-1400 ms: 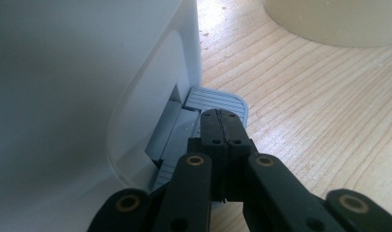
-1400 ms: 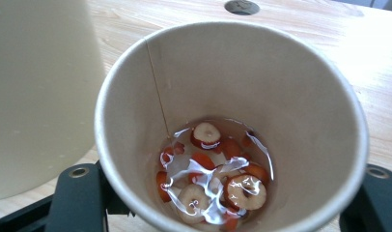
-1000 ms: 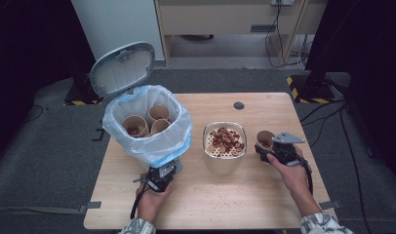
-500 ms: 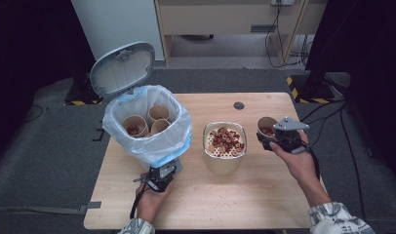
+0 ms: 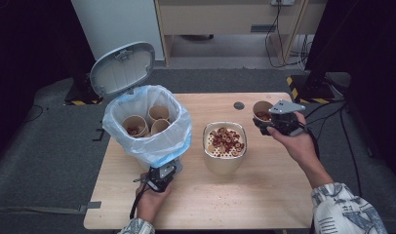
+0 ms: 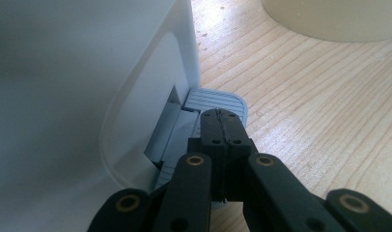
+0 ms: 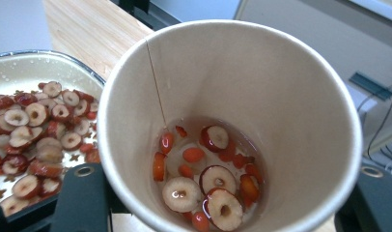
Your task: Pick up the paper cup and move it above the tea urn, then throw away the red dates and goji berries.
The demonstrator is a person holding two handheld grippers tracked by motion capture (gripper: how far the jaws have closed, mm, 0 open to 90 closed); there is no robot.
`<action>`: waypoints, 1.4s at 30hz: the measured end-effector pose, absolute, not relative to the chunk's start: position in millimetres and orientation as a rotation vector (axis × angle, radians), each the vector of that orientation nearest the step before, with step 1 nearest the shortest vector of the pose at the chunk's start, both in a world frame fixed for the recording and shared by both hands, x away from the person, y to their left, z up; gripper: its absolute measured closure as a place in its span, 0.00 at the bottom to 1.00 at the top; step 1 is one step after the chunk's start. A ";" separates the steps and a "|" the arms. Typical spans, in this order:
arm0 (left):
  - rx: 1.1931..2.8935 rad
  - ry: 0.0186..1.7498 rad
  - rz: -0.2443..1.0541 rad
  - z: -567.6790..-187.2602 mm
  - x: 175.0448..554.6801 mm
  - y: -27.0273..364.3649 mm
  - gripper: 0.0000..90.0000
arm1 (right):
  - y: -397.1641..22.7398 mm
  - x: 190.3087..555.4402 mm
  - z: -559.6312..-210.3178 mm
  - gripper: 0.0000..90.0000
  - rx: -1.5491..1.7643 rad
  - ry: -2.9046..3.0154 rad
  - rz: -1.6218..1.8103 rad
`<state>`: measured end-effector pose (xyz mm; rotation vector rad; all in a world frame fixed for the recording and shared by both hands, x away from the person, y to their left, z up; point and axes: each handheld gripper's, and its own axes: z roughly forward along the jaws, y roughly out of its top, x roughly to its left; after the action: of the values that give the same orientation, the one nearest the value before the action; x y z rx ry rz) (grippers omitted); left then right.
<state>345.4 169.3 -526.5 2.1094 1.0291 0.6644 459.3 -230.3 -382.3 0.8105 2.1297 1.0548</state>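
Observation:
A brown paper cup (image 5: 261, 110) with sliced red fruit and liquid at its bottom hangs above the table, right of the bowl. My right gripper (image 5: 267, 122) is shut on the paper cup (image 7: 232, 96), one jaw on each side of its wall. My left gripper (image 5: 162, 173) is shut, and its joined tips (image 6: 222, 118) rest on the grey foot pedal (image 6: 218, 99) of the white bin (image 5: 147, 146). The bin's lid (image 5: 123, 68) stands open. Inside its blue bag lie several used paper cups (image 5: 158, 113).
A cream bowl (image 5: 224, 163) with a strainer full of red fruit slices stands mid-table; its rim (image 7: 20, 55) lies just left of the held cup. A small dark disc (image 5: 239, 105) sits near the table's far edge. Cables and furniture stand behind the table.
My right gripper has lifted the paper cup off the table and carried it higher and a little farther back. The left gripper has stayed on the pedal.

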 end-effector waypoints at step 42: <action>2.120 1.023 0.684 -526.1 344.7 167.8 0.99 | -204.8 485.8 -347.9 0.38 0.549 2.152 1.060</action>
<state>344.7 167.8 -526.1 2.1201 1.0228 0.6840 485.8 -204.8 -347.9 0.5493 2.1517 1.0600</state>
